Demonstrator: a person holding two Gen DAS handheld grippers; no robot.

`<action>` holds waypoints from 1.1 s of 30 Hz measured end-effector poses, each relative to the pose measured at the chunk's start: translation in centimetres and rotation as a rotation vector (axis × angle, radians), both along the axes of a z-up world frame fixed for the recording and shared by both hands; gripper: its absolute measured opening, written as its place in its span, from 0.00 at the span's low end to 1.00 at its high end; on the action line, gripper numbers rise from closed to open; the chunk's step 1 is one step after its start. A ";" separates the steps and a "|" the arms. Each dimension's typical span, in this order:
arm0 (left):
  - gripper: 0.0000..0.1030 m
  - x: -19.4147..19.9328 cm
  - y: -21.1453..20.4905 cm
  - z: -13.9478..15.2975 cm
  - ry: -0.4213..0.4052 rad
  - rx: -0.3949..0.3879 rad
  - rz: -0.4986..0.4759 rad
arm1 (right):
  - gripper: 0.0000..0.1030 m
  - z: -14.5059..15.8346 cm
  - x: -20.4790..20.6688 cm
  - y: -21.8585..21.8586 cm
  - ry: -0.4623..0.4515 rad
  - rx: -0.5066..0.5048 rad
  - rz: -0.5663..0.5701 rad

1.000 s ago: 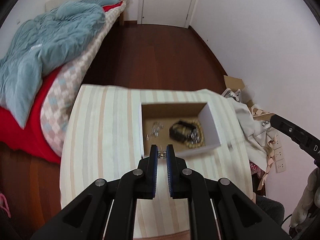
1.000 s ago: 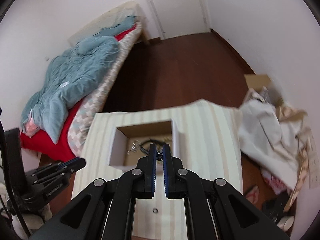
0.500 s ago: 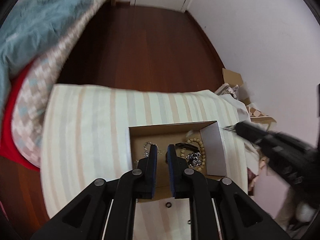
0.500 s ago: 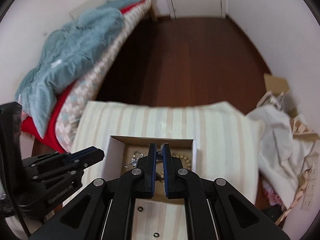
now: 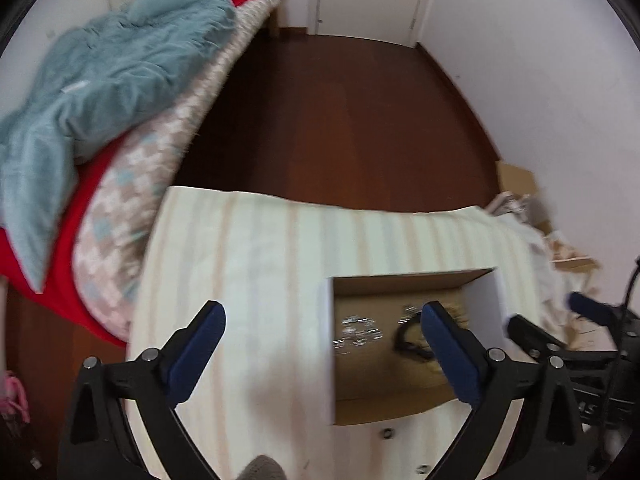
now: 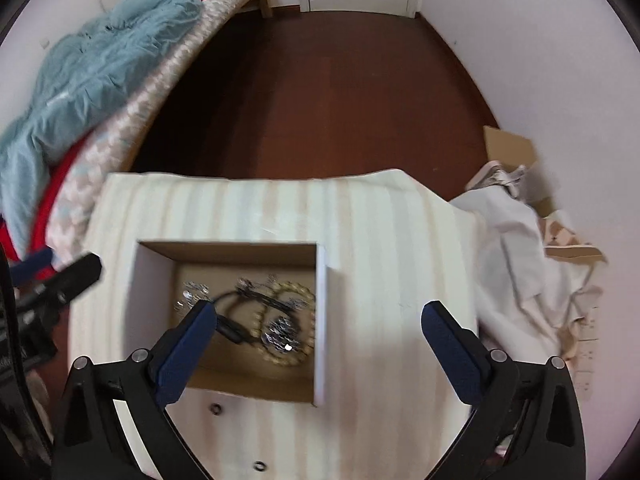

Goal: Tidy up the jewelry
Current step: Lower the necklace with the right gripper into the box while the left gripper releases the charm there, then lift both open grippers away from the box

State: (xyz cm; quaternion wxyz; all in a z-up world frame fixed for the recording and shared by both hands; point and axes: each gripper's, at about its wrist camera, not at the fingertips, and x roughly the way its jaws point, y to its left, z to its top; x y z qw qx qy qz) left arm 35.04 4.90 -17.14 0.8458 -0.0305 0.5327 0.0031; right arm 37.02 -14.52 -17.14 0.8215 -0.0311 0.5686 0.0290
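Note:
An open cardboard box [image 6: 322, 320] with white outer walls sits on the striped table [image 6: 380, 220]. Inside lie a beaded bracelet [image 6: 294, 354], a black band [image 6: 234, 330] and silver chain pieces [image 6: 192, 294]. The box also shows in the left wrist view [image 5: 329, 344], with silver pieces [image 5: 356, 330] and the black band [image 5: 408, 344] in it. My left gripper [image 5: 322, 318] is open and empty above the box's left wall. My right gripper [image 6: 318, 320] is open and empty above the box's right wall. Small dark rings [image 6: 216, 409] lie on the cloth in front of the box.
A bed with a teal blanket [image 6: 88, 72] and red sheet stands to the left. White cloth [image 6: 516, 248] and cardboard scraps are piled to the right by the wall. Dark wood floor [image 6: 320, 100] lies beyond the table. Another ring [image 6: 260, 466] lies near the table's front.
Both grippers have opened wide; they were shut on small jewelry pieces before. Both views have shifted, and the pieces are no longer between the fingers.

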 end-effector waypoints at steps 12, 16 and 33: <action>0.98 -3.1 0.1 -1.0 0.014 0.097 0.016 | 1.00 -0.9 -2.8 -0.2 -0.011 -0.015 -0.040; 0.98 -4.4 0.1 -0.1 -0.002 0.096 0.028 | 1.00 0.2 -3.8 -0.2 -0.038 -0.018 -0.036; 0.98 -12.9 0.0 6.7 -0.171 0.137 0.067 | 1.00 8.2 -12.2 -0.1 -0.216 -0.023 -0.030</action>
